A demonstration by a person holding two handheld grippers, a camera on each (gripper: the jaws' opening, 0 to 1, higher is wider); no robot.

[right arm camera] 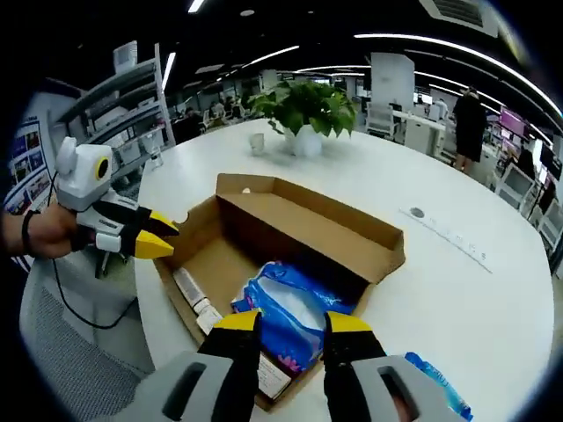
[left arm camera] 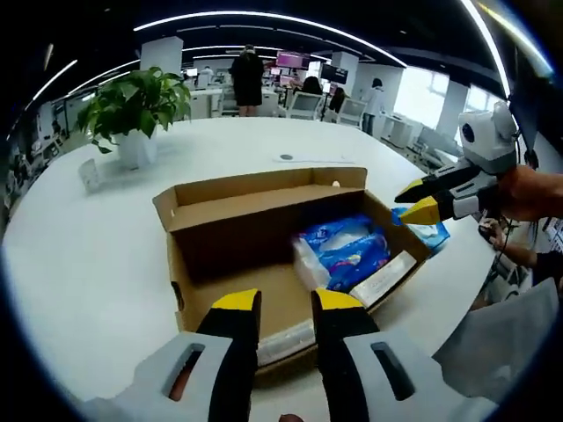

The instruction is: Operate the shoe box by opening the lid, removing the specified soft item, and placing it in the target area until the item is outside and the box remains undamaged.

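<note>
An open cardboard shoe box lies on the white round table, its lid flap folded back. Inside, toward one end, sits a soft blue plastic-wrapped pack beside a white card strip. My left gripper is open at the box's near edge, nothing between its jaws. My right gripper, held by a hand, hovers at the box's right corner. In the right gripper view my right gripper is open just above the blue pack. My left gripper hangs by the box.
A second blue packet lies on the table outside the box, also seen as a blue packet. A potted plant and a small cup stand at the table's far side. People and office chairs are beyond the table.
</note>
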